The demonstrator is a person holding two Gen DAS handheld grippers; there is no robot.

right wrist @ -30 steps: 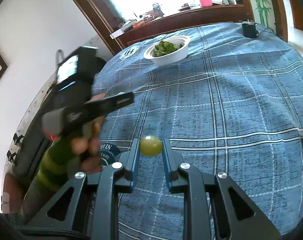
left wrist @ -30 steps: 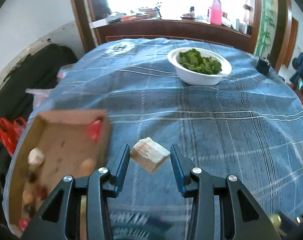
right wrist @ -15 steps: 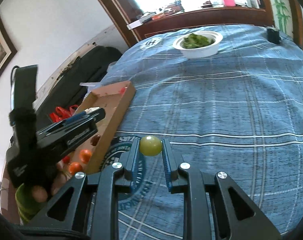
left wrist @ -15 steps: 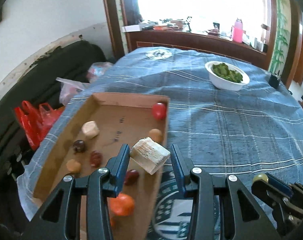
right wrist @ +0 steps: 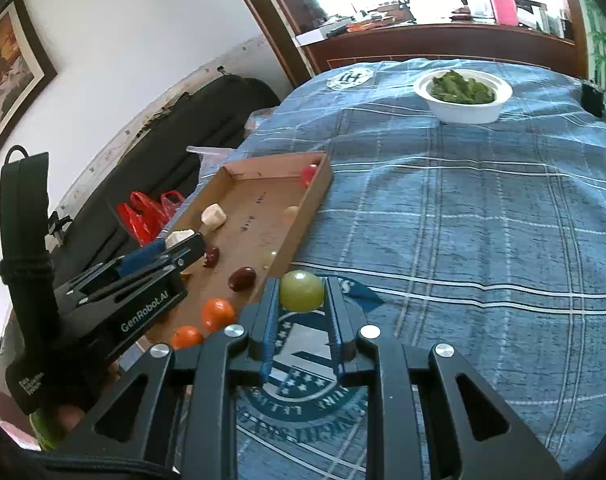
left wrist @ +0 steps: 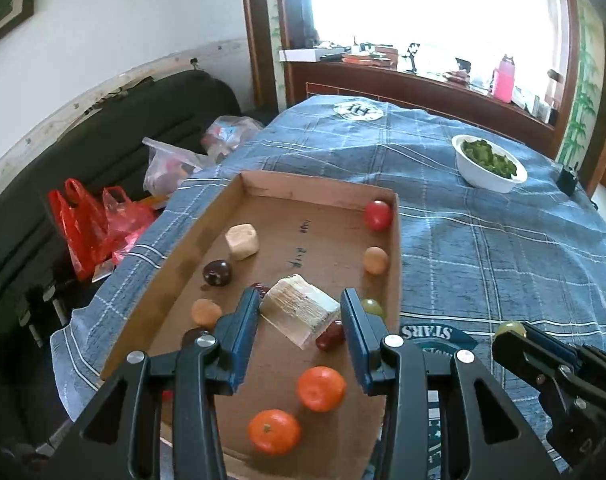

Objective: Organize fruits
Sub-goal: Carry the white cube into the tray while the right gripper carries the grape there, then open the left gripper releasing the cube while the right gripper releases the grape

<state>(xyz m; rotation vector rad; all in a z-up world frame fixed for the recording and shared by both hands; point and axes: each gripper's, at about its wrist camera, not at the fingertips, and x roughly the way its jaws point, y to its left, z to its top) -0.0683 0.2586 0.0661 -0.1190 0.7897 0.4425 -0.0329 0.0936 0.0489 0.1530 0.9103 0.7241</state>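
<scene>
Two hand-held claws hang over a cloth-covered bench [left wrist: 483, 264] midway through a fruit-sorting job, each carrying a piece. The left claw [left wrist: 301, 316] pinches a pale, wedge-shaped chunk [left wrist: 301, 314] by its flat sides and holds it above the near half of an open cardboard tray [left wrist: 319, 190], the chunk's long axis running slantwise across the gap between the fingers. Below it in the tray lie two oranges [left wrist: 321, 388], a red tomato [left wrist: 377, 215] in the far right corner, a second pale chunk [left wrist: 242, 241], a green grape [left wrist: 373, 307] against the right wall, and several dark and tan round fruits. The right claw [right wrist: 301, 300] is pressed onto a second green grape [right wrist: 301, 291] and sits over the printed crest on the cloth, just outside the tray's right wall; from it the tray [right wrist: 315, 196] lies to the left and slightly ahead, its long axis running away from the viewer. The left claw looks already placed for a release, since bare cardboard shows straight beneath the chunk, though a dark red fruit [left wrist: 330, 336] lies close by its lower right edge. The right claw's grape has yet to cross the low wall, a short sideways carry to the left. A white bowl of greens [right wrist: 463, 94] stands well apart at the bench's far side.
</scene>
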